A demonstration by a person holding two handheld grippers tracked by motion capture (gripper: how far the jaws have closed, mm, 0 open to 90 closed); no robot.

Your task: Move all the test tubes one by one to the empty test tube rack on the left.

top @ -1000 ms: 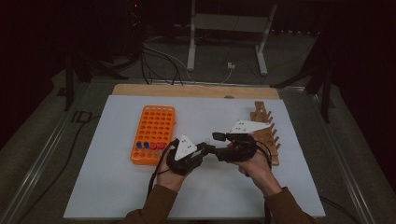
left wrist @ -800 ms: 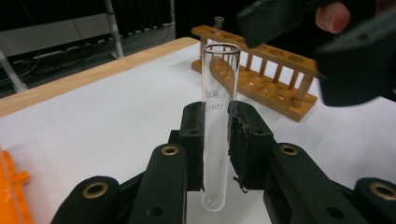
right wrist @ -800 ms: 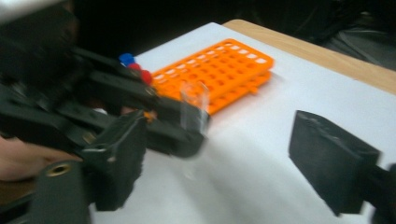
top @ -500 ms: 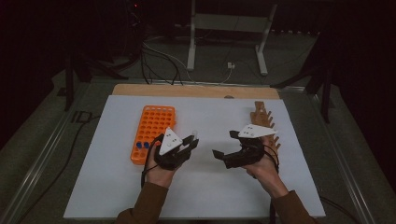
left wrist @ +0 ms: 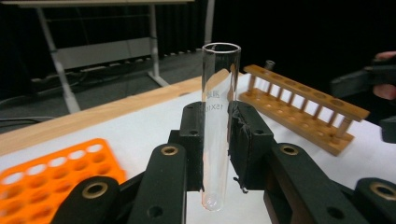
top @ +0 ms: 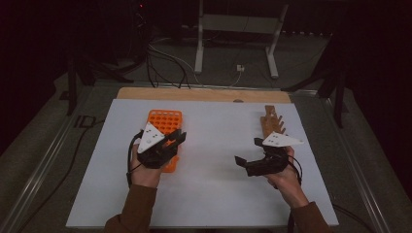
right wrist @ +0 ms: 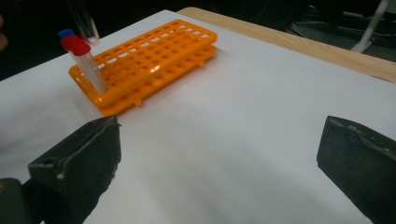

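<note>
My left gripper is shut on a clear glass test tube, held upright with its open mouth up. In the high view this left gripper hovers over the near end of the orange tube rack. The orange tube rack carries a red-capped tube and a blue-capped one at its near corner. My right gripper stands open over bare white mat, its jaws wide apart, just in front of the wooden rack. The wooden rack holds one tube at its far end.
A white mat covers the table, with a wooden board edge along the back. Cables and a metal stand lie on the floor beyond. The table's metal rails run down both sides.
The two grippers, close together at mid-table a second ago, have drawn apart. The left one went left over the orange rack with the glass tube; the right one went right, open.
</note>
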